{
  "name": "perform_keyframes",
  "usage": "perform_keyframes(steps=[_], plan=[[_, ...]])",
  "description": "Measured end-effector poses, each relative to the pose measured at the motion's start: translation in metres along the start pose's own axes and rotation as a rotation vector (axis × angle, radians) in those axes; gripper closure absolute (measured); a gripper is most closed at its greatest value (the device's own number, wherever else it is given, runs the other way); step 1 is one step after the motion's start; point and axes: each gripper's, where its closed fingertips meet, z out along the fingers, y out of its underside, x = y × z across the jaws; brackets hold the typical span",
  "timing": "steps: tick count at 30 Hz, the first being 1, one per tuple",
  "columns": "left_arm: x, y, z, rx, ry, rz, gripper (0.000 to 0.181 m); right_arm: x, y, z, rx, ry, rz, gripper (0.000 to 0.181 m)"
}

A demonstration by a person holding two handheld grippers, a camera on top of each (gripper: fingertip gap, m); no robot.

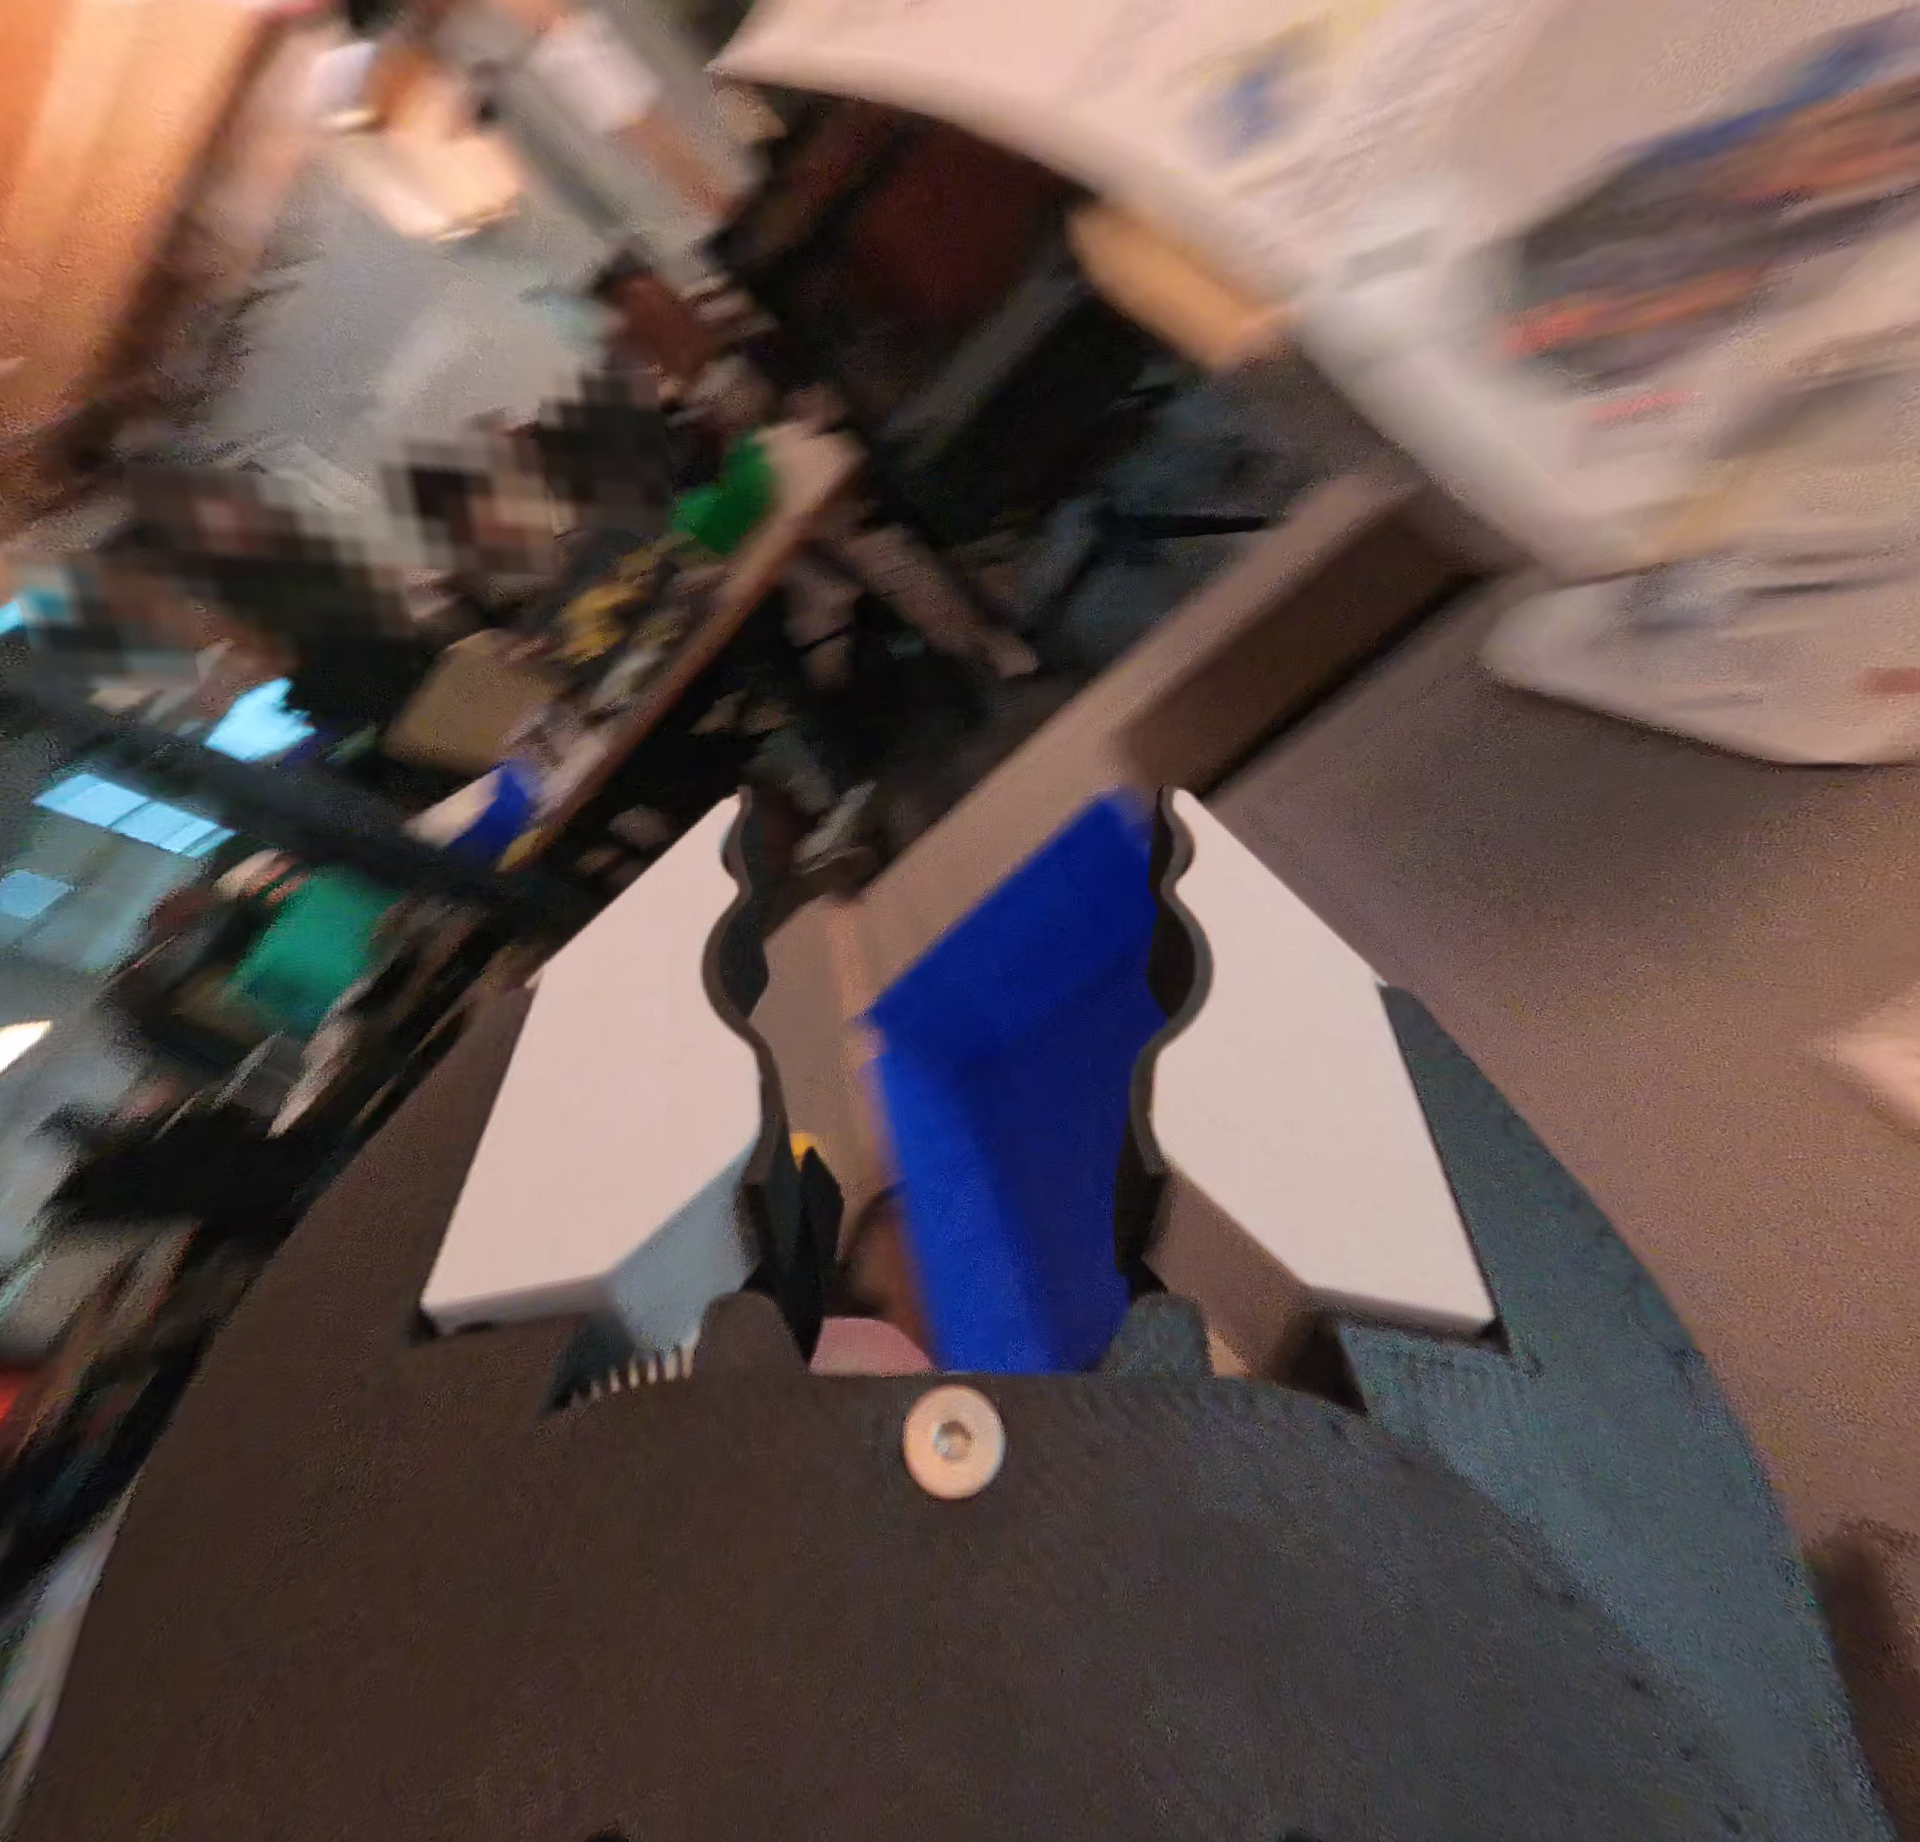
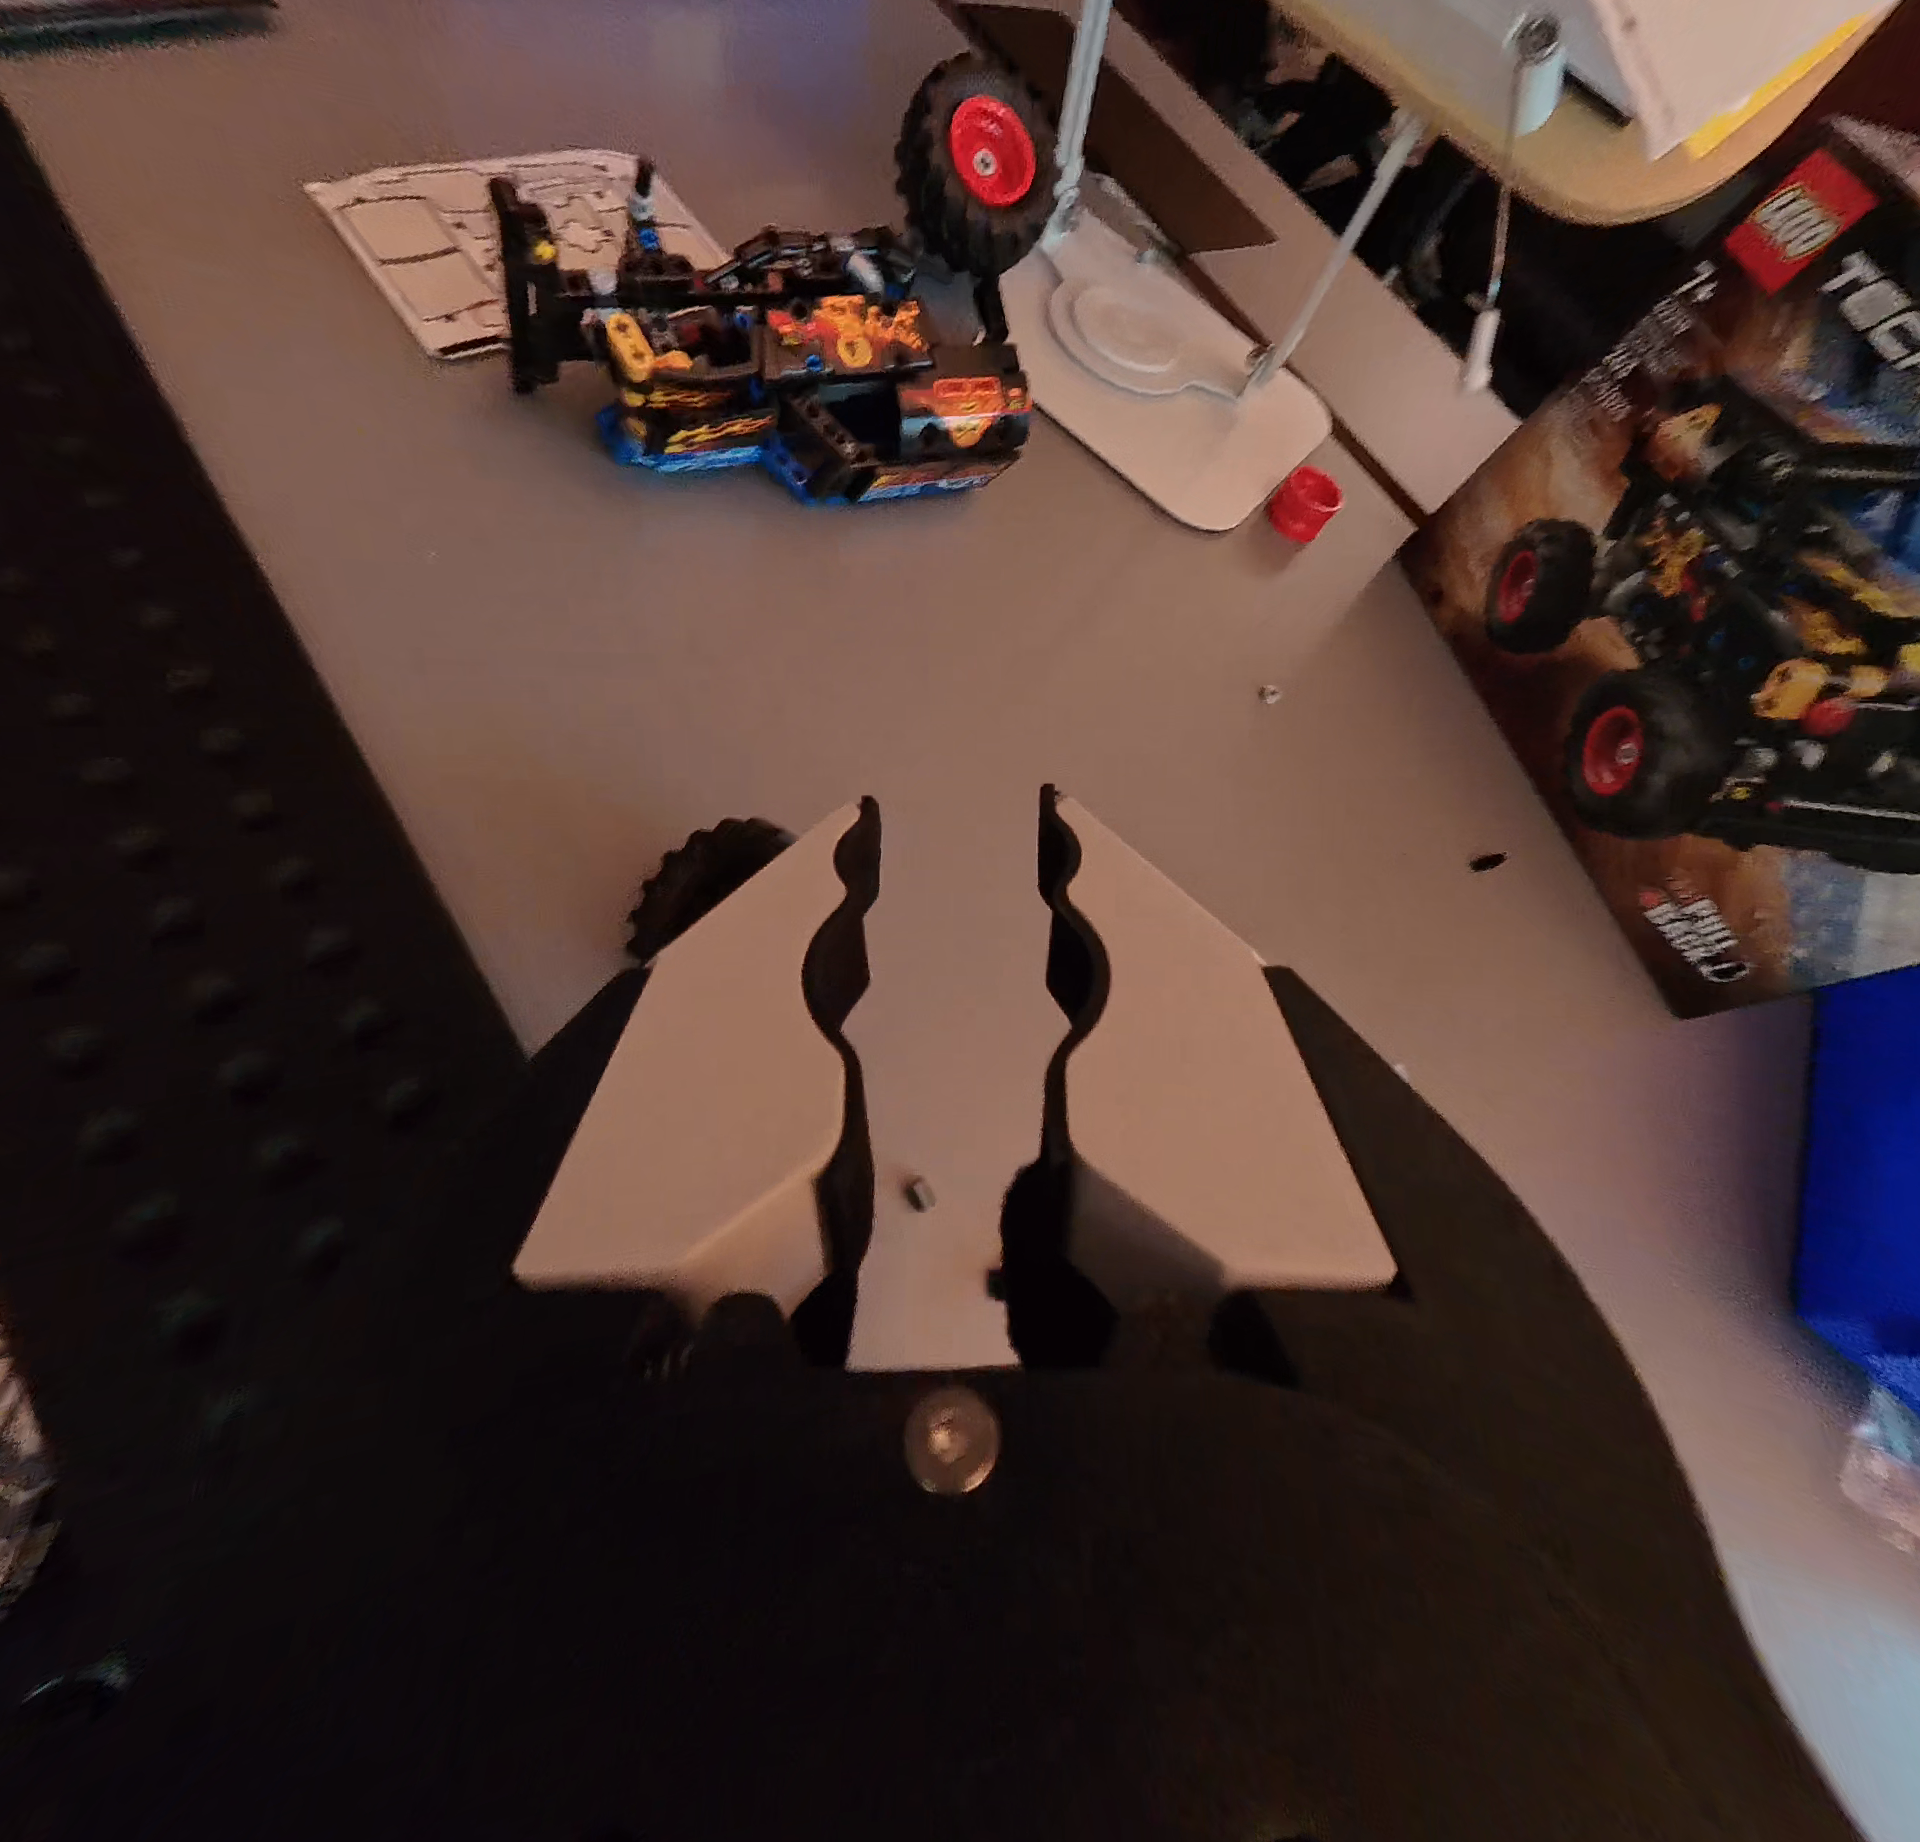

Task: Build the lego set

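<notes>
**A:** Where's the truck?

**B:** In my right wrist view the truck [image 2: 769, 379] lies on the table [image 2: 644, 649] at about 11 o'clock from the right gripper [image 2: 956, 805], well apart from it. One red-hubbed wheel [image 2: 977, 166] is up at its far end, beside a white stand [image 2: 1174, 410]. A sticker sheet [image 2: 416, 254] lies just behind it at 10 o'clock, a red hub [image 2: 1304, 504] sits at 1 o'clock by the stand's base, and the box [image 2: 1714, 597] is out at 3 o'clock.

**A:** And your grippers?

**B:** The right one hangs over bare table, jaws narrowly apart and holding nothing; a black tyre [image 2: 707, 878] pokes out just beside its left finger at 9 o'clock. The left gripper [image 1: 956, 816] is tipped hard sideways and its view is smeared with motion. Its jaws stand apart, with something blue [image 1: 1008, 1096] between them, against the right finger, but I can't tell whether that's gripped or just lying behind.

**A:** So what's the step?

**B:** My guess is fitting wheels. I'd pick the tyre up across its tread, level the wrist, and approach the truck squarely along the axle. I'd steady the left before using it; as blurred as it is, I wouldn't trust its aim.
</notes>
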Motion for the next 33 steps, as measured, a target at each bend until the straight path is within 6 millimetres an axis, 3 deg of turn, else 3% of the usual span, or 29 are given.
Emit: perform_keyframes(steps=[2,4,6,8,11,14,17,20,33], plan=[[0.102,-0.056,-0.005,0.096,0.196,0.081,0.112,-0.012,0.006,0.000,-0.002,-0.085,0.014,0.152],[0.200,-0.092,-0.018,0.141,0.368,0.187,0.112,-0.023,0.016,0.004,-0.052,-0.147,0.012,0.149],[0.299,-0.118,-0.042,0.187,0.589,0.207,0.119,-0.035,0.023,0.008,-0.085,-0.201,0.011,0.151],[0.391,-0.126,-0.064,0.161,0.796,0.220,0.120,-0.042,0.031,0.015,-0.122,-0.235,0.051,0.150],[0.492,-0.124,-0.079,0.105,0.955,0.238,0.118,-0.038,0.049,0.026,-0.182,-0.242,0.108,0.147],[0.553,-0.119,-0.073,-0.004,1.064,0.103,0.119,-0.041,0.058,0.034,-0.178,-0.320,0.196,0.141],[0.588,-0.103,-0.062,-0.090,1.077,0.039,0.114,-0.044,0.068,0.040,-0.226,-0.409,0.259,0.136],[0.606,-0.096,-0.059,-0.126,1.146,-0.076,0.121,-0.047,0.077,0.042,-0.277,-0.462,0.270,0.157],[0.607,-0.108,-0.058,-0.052,1.293,-0.280,0.119,-0.040,0.070,0.050,-0.282,-0.473,0.262,0.154]])
